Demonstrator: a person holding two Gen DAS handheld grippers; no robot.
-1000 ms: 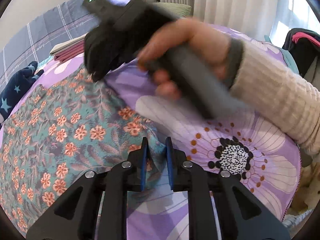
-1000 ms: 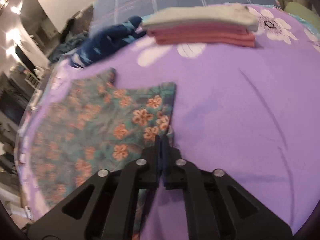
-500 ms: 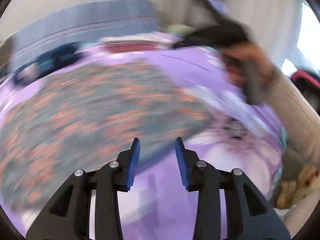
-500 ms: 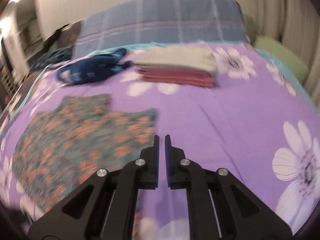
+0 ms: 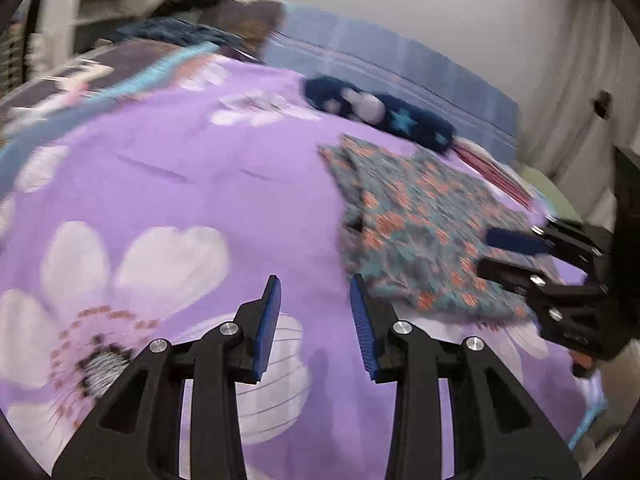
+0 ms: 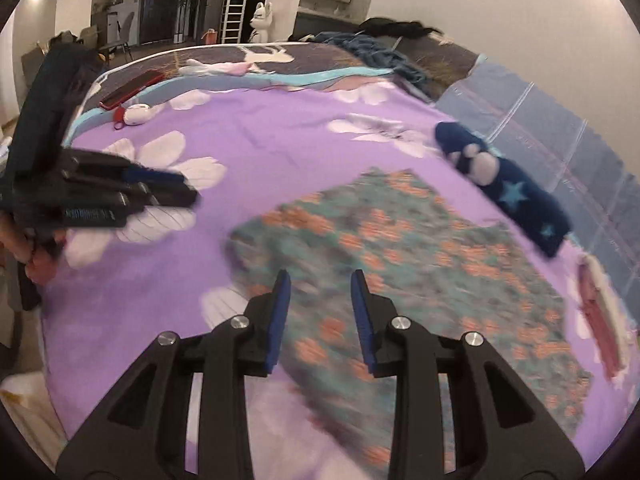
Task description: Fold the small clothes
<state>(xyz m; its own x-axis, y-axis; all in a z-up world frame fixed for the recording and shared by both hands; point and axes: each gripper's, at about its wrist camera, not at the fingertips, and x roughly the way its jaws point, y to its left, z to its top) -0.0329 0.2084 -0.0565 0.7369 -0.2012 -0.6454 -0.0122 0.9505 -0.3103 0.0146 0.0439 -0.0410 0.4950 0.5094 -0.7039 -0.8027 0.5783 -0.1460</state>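
On a purple flowered bedspread (image 6: 280, 148) lies a teal floral garment (image 6: 420, 264), spread flat. The right gripper (image 6: 318, 308) hovers above the garment's near edge, jaws partly apart and opening, nothing between them. The left gripper (image 5: 314, 320) hangs over bare bedspread beside the garment, jaws partly apart, empty. A navy starred garment (image 6: 508, 192) lies beyond.

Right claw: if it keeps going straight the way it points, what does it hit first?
Most likely the floral garment: the right claw, jaws opening and empty, points down at it. Depth is unclear in the blur.
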